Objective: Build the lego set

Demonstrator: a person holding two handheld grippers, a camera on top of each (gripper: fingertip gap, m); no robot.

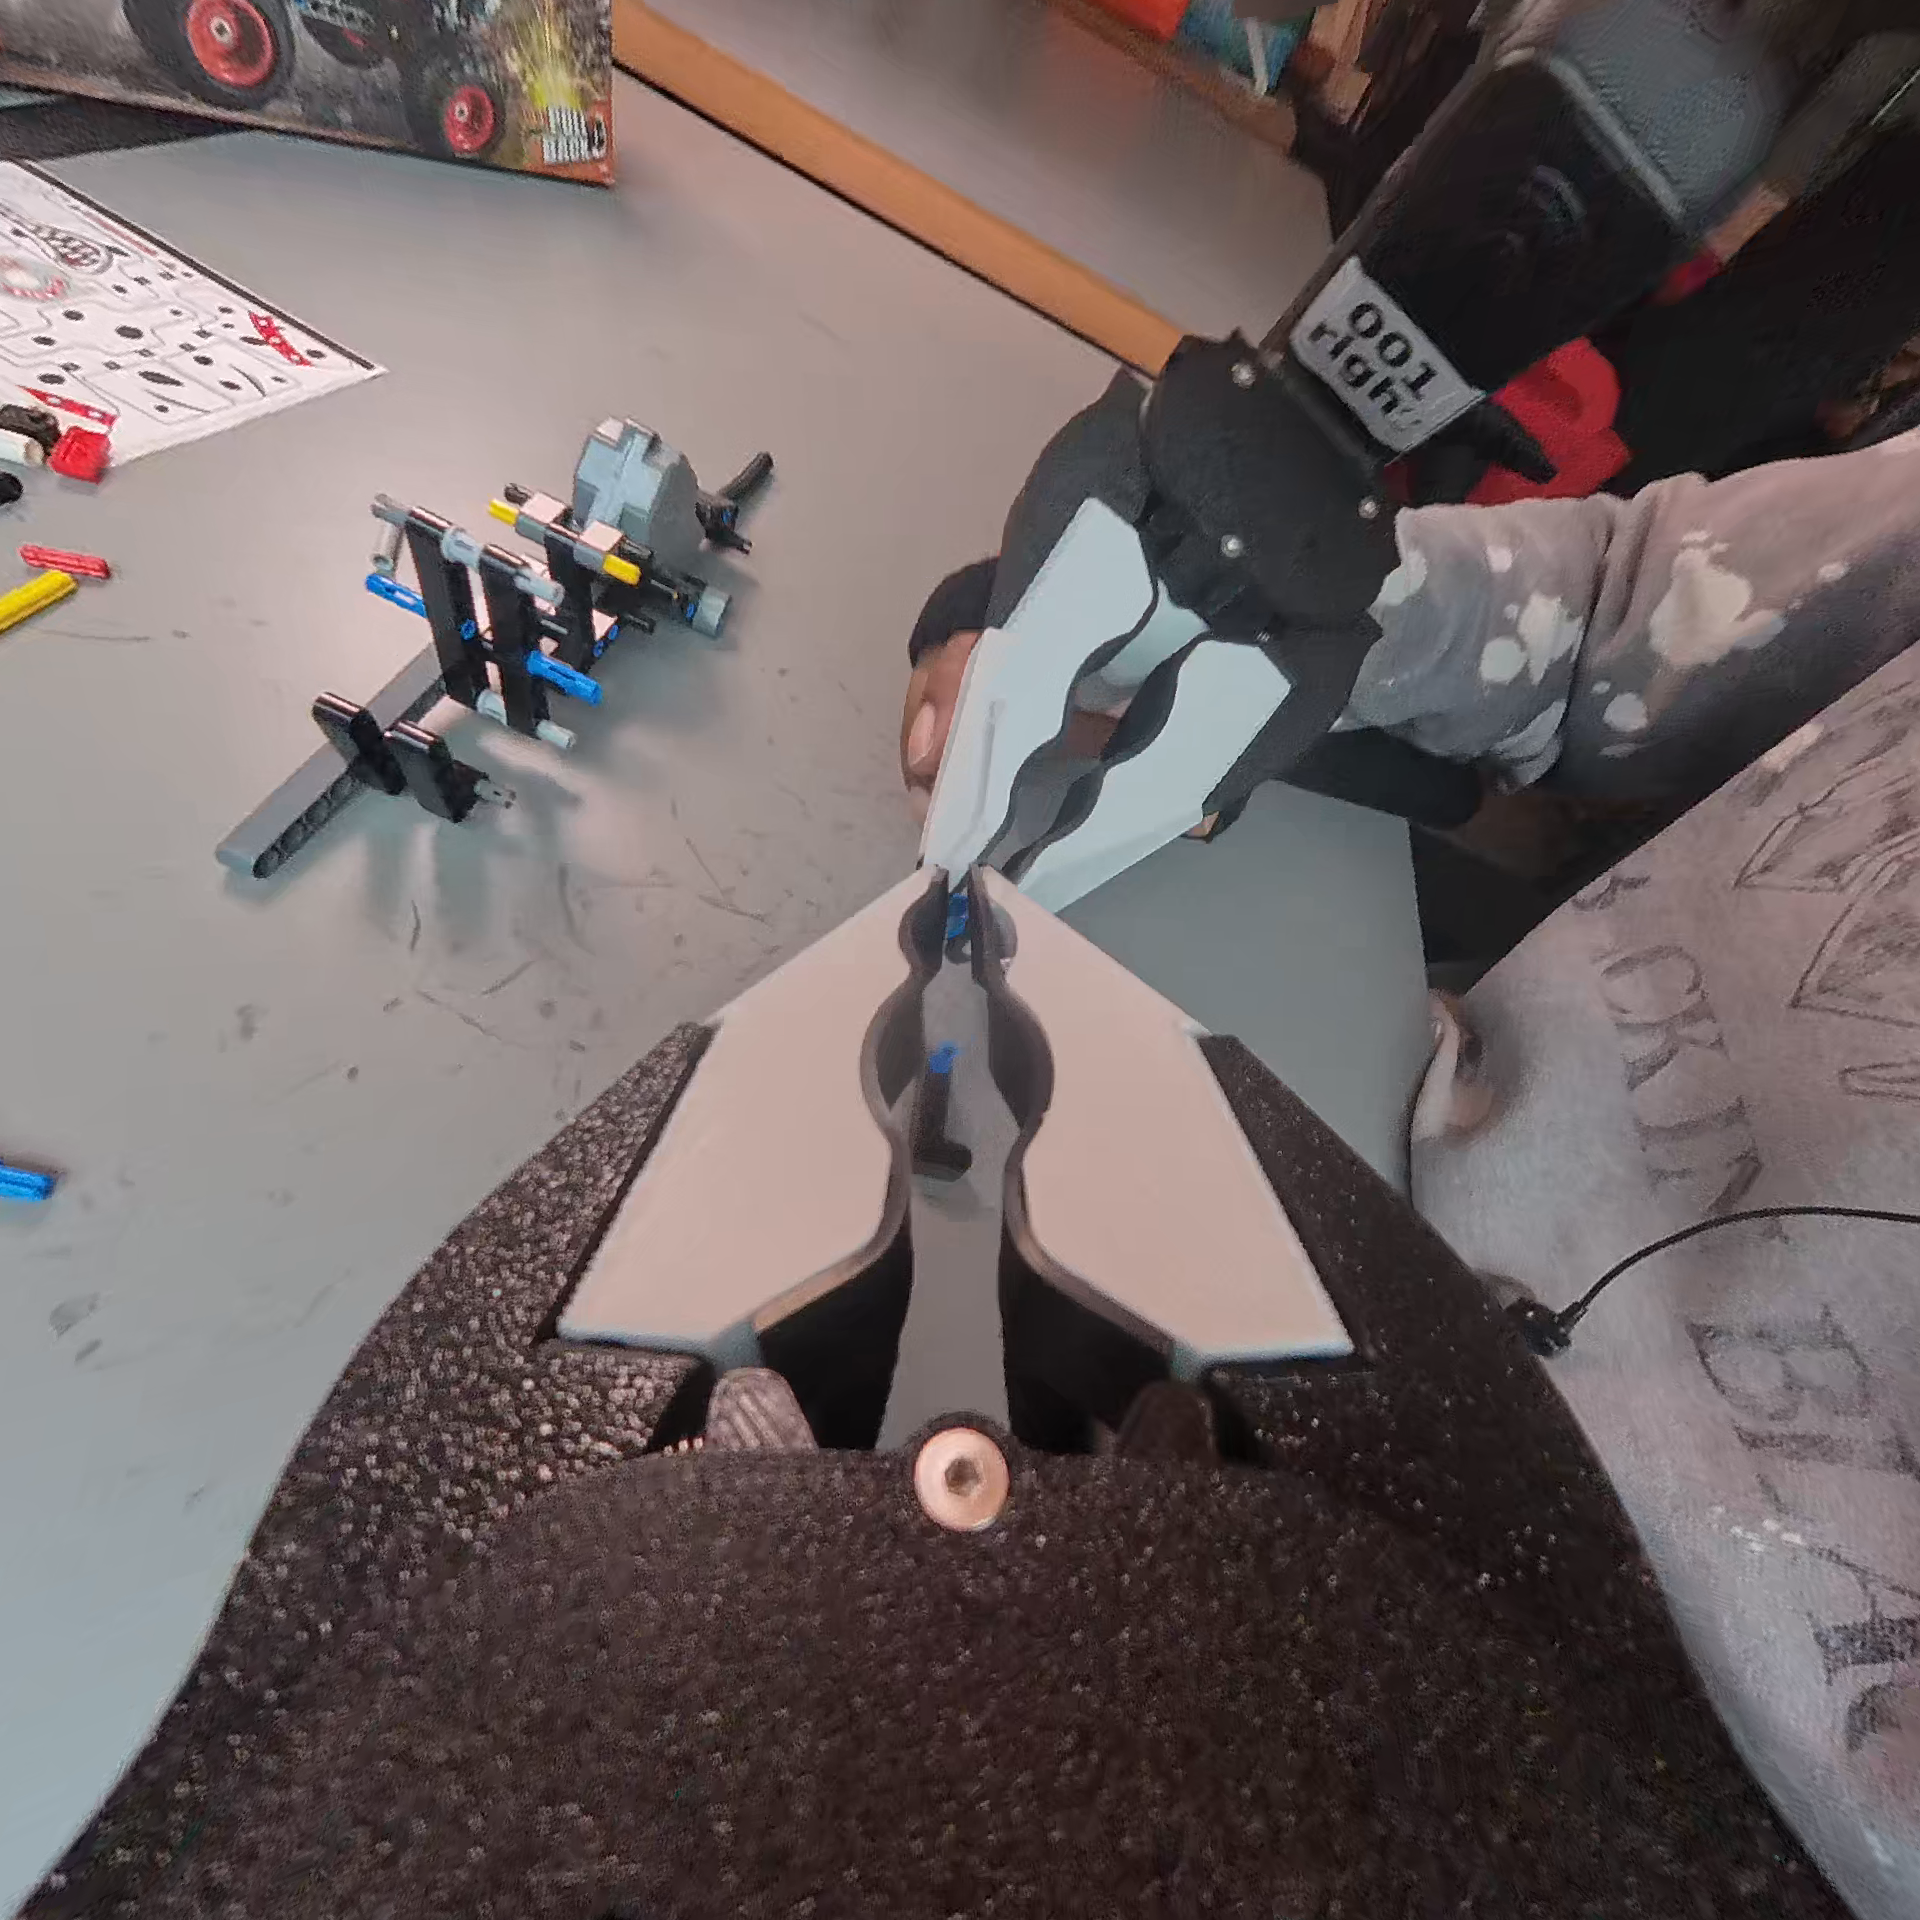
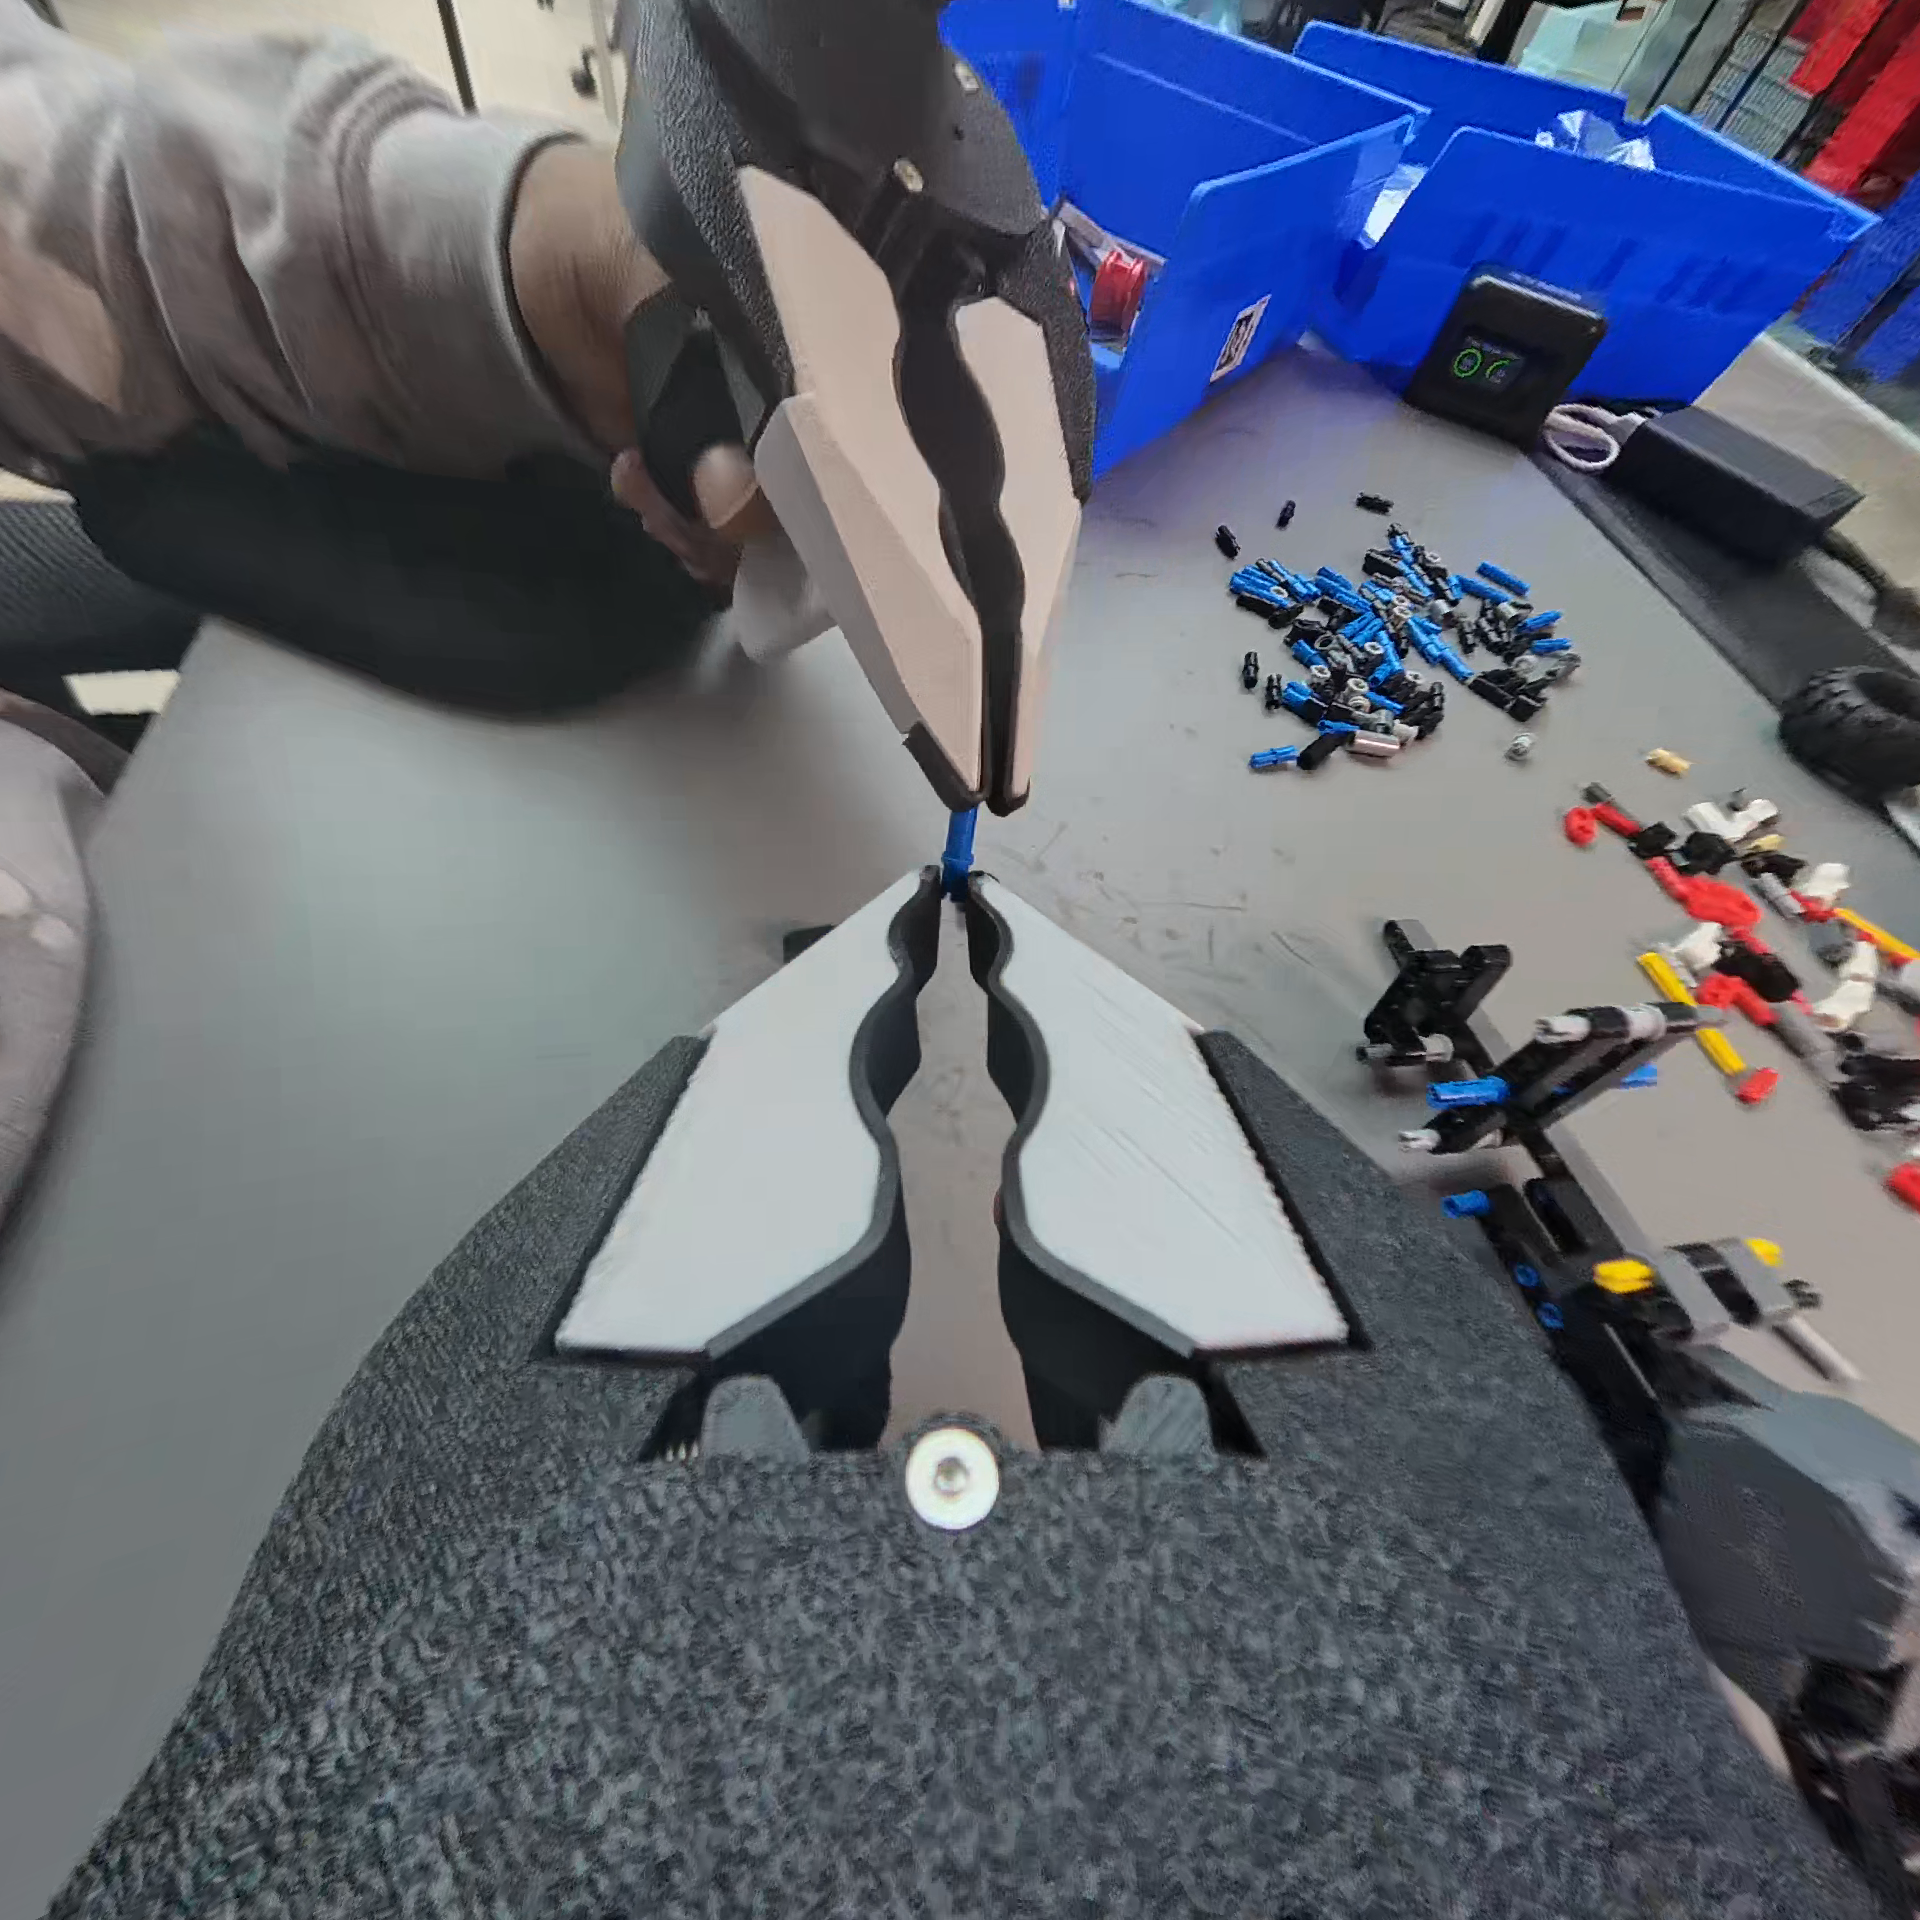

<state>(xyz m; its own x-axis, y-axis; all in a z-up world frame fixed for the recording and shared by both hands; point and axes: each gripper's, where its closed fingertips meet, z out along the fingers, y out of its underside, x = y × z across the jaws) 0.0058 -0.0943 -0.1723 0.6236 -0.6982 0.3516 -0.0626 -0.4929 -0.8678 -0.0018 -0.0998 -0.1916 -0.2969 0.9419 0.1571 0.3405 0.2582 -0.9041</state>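
Note:
A small blue pin is held above the grey table, between the tips of both grippers. My right gripper is shut on its near end. My left gripper comes down from above and is shut on its far end. In the left wrist view the blue pin sits between the tips of my left gripper, and my right gripper meets it tip to tip. The part-built black and grey frame lies on the table to the left, and it also shows in the right wrist view.
A black piece with a blue pin lies under my left gripper. A pile of blue and black pins, loose red, white and yellow parts, a tyre and blue bins lie right. The set's box and a printed sheet lie far left. My left and right fingertips are right by each other.

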